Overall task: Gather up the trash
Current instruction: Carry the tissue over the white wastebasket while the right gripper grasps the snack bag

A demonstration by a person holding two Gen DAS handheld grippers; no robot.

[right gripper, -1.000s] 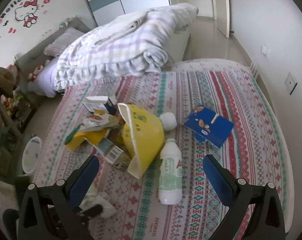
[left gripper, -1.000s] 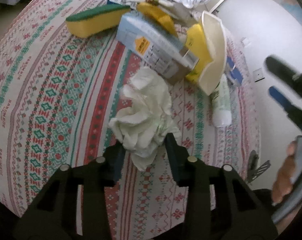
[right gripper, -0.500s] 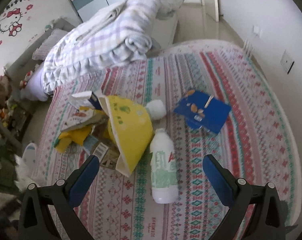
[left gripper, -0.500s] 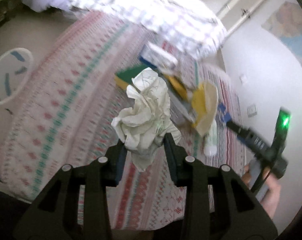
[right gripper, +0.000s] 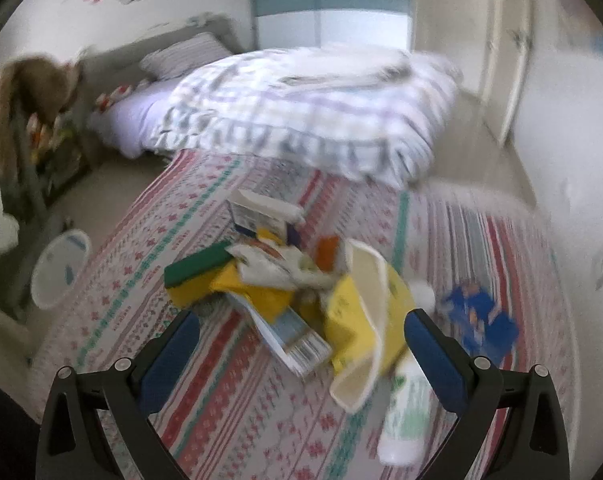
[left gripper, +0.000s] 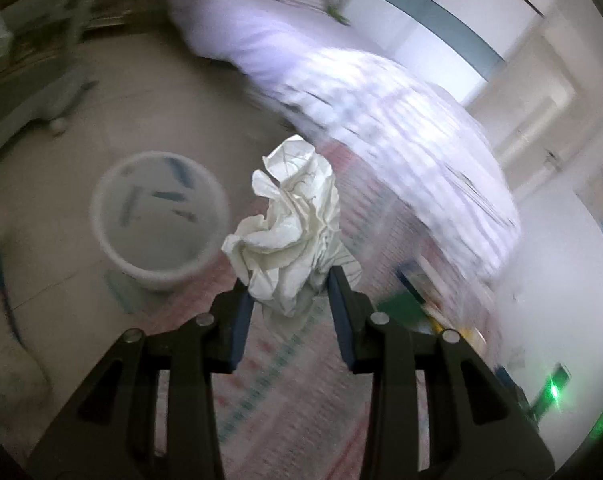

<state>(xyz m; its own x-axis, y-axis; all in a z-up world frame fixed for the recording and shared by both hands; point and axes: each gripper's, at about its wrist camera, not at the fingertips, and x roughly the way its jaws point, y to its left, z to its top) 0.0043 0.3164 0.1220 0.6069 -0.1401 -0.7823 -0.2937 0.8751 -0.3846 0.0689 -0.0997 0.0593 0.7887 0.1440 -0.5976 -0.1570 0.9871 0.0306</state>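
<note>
White crumpled tissue (left gripper: 289,236) clamped between left gripper (left gripper: 289,300) jaws, bin (left gripper: 157,220) ahead-left; right gripper (right gripper: 301,344) gaping, empty, before sponge (right gripper: 197,272), bottle (right gripper: 405,408), cartons uncollected.

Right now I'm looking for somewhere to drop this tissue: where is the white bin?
In the left wrist view the white bin stands on the floor beside the bed, just left of the crumpled tissue held in the left gripper.

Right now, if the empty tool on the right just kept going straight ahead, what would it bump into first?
Probably the yellow bowl tipped on the trash pile, just ahead of the open right tool; the torn carton beside it is close too. The picture is blurred, so depth is uncertain.
</note>
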